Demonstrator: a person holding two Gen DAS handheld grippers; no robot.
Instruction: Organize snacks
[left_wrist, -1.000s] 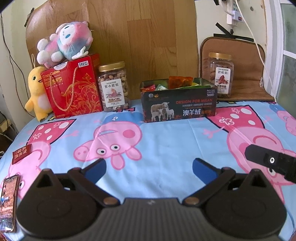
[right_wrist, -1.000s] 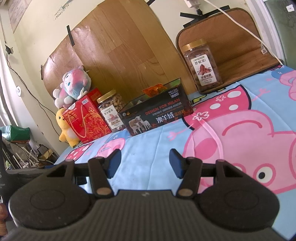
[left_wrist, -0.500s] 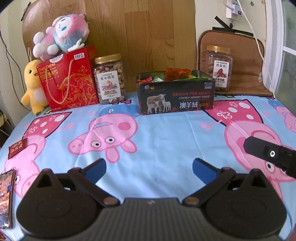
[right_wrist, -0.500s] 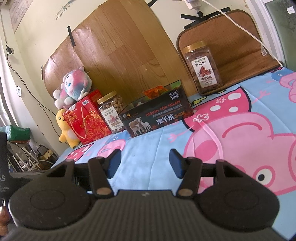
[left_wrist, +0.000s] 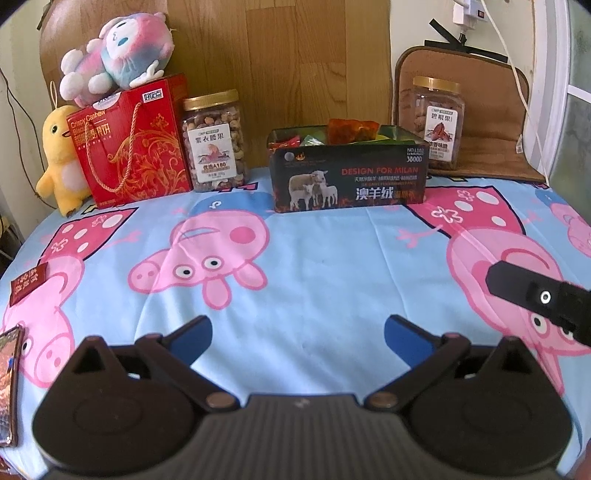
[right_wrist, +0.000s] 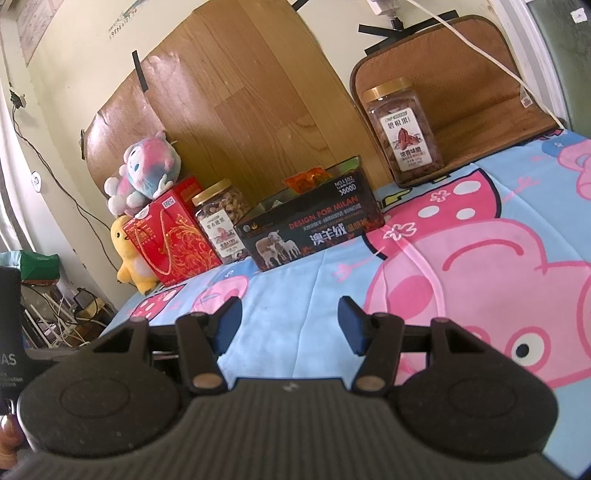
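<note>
A black sheep-print box (left_wrist: 349, 179) holding several snack packets, an orange one (left_wrist: 352, 131) on top, stands at the back of the cartoon-pig cloth; it also shows in the right wrist view (right_wrist: 310, 230). A dark red snack packet (left_wrist: 28, 283) lies at the left edge, and another packet (left_wrist: 9, 384) lies nearer at the far left. My left gripper (left_wrist: 298, 338) is open and empty above the cloth. My right gripper (right_wrist: 290, 326) is open and empty; one of its fingers (left_wrist: 535, 295) shows at the right of the left wrist view.
A red gift box (left_wrist: 129, 144) with a plush toy (left_wrist: 118, 55) on top, a yellow duck plush (left_wrist: 61, 155) and a cashew jar (left_wrist: 214, 140) stand back left. A pecan jar (left_wrist: 437, 122) stands back right on a brown mat (left_wrist: 491, 140). Cables and clutter (right_wrist: 70, 306) lie past the left edge.
The left gripper has shifted slightly, so the box and jars sit a little further left and lower in view. The right gripper tilted slightly. Both stay open and empty.
</note>
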